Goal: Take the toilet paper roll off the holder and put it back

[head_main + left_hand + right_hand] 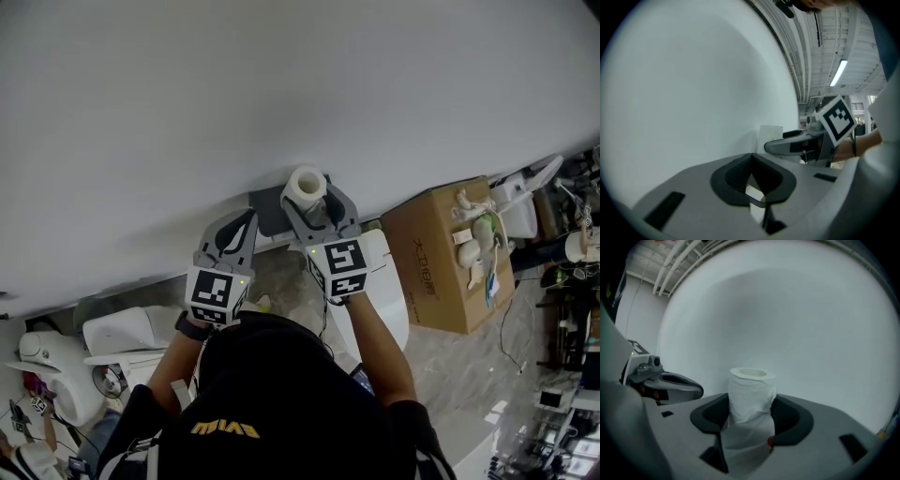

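Observation:
My right gripper point(310, 202) is shut on the white toilet paper roll point(307, 185), which stands upright between its dark pads close to the white wall. In the right gripper view the roll point(751, 397) fills the gap between the jaws and rises above them, its hollow core facing up. A grey holder plate point(265, 209) sits on the wall just left of the roll. To the left, my left gripper point(238, 232) has its jaws closed to a point with nothing in them. Its dark pads point(740, 174) meet at the tip in the left gripper view.
A brown cardboard box point(439, 255) with small white things on top stands to the right. A white toilet lid point(386, 298) lies under my right arm. White appliances point(120, 334) sit at the lower left. The plain white wall point(281, 84) fills the upper half.

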The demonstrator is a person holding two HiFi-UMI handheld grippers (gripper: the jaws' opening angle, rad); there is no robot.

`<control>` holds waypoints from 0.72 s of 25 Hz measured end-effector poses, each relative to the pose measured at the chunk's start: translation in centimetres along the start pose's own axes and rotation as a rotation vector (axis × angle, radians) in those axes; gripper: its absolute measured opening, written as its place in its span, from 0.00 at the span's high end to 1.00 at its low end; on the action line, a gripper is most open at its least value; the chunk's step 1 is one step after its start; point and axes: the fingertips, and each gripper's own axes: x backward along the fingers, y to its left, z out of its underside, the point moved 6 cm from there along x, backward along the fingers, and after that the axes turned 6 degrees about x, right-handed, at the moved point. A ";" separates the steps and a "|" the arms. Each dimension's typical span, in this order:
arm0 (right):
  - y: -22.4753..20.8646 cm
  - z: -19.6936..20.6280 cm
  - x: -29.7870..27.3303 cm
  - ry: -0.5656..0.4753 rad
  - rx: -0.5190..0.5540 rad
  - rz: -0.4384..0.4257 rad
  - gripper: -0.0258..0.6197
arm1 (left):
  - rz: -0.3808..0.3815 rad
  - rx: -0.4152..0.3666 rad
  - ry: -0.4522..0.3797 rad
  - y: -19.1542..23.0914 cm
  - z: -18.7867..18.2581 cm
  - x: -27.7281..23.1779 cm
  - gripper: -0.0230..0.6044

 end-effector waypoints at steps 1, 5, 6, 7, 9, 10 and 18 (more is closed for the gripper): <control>0.2 0.1 -0.1 -0.010 0.019 0.009 0.54 | 0.000 0.001 0.000 -0.1 0.1 -0.2 0.95; 0.0 0.1 -0.1 0.022 0.013 0.010 0.55 | 0.007 0.002 -0.001 -0.4 0.5 -0.7 0.95; 0.0 0.2 -0.1 0.022 0.001 0.006 0.55 | 0.006 0.005 -0.001 -0.5 0.6 -0.7 0.95; 0.1 0.3 -0.1 0.019 -0.009 0.002 0.55 | 0.007 0.007 -0.001 -0.5 0.6 -0.7 0.95; 0.2 0.3 0.0 0.012 -0.017 0.000 0.55 | 0.013 0.008 0.003 -0.7 0.7 -0.7 0.95; 0.2 0.2 0.1 0.010 -0.017 0.001 0.55 | 0.016 0.007 0.002 -0.8 0.7 -0.7 0.95; 0.0 0.1 0.1 0.007 -0.015 -0.001 0.55 | 0.026 0.018 0.000 -0.9 0.5 -1.2 0.95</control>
